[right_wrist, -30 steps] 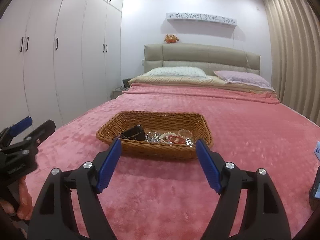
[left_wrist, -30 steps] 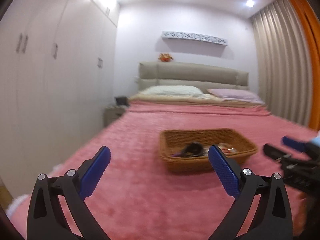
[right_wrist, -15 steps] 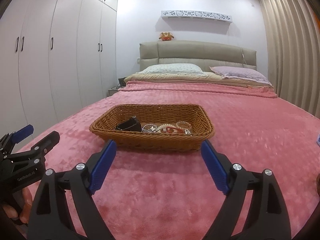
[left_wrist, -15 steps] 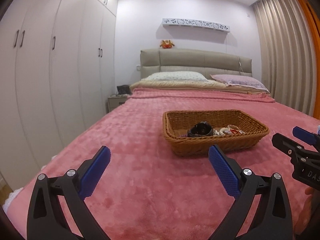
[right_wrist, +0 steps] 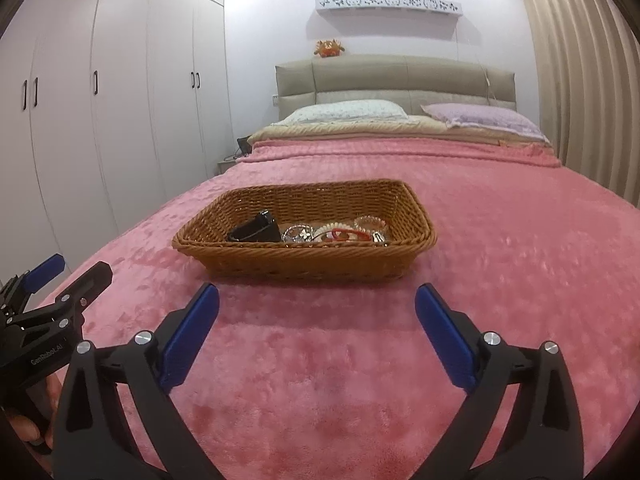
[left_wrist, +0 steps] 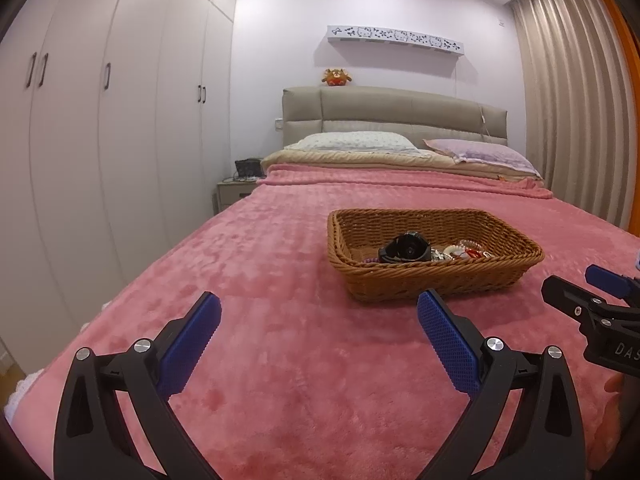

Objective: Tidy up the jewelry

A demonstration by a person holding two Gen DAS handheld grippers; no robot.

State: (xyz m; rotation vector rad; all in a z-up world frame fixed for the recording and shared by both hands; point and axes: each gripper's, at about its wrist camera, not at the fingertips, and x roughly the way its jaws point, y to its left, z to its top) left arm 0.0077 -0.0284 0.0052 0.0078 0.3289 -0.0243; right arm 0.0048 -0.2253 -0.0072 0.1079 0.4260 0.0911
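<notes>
A brown wicker basket (left_wrist: 440, 280) (right_wrist: 304, 262) sits on the pink bedspread ahead of both grippers. Inside lie a black watch (left_wrist: 406, 248) (right_wrist: 256, 230), a clear beaded bracelet (right_wrist: 302, 235), a red bracelet (right_wrist: 350, 235) and other small jewelry (left_wrist: 460, 252). My left gripper (left_wrist: 319, 318) is open and empty, low over the blanket, short and left of the basket. My right gripper (right_wrist: 317, 308) is open and empty, just in front of the basket. Each gripper shows at the edge of the other's view, the right one (left_wrist: 592, 312) and the left one (right_wrist: 52, 284).
The bed (right_wrist: 500, 240) fills the view, with pillows (left_wrist: 356, 142) and a grey headboard (left_wrist: 392, 112) at the far end. White wardrobes (left_wrist: 120, 120) line the left wall, a nightstand (left_wrist: 234, 190) stands beside the bed, and curtains (left_wrist: 572, 112) hang on the right.
Both grippers have tilted and moved a little closer to the basket, and the views have steadied. Both stay open and empty. The basket and jewelry have not moved.
</notes>
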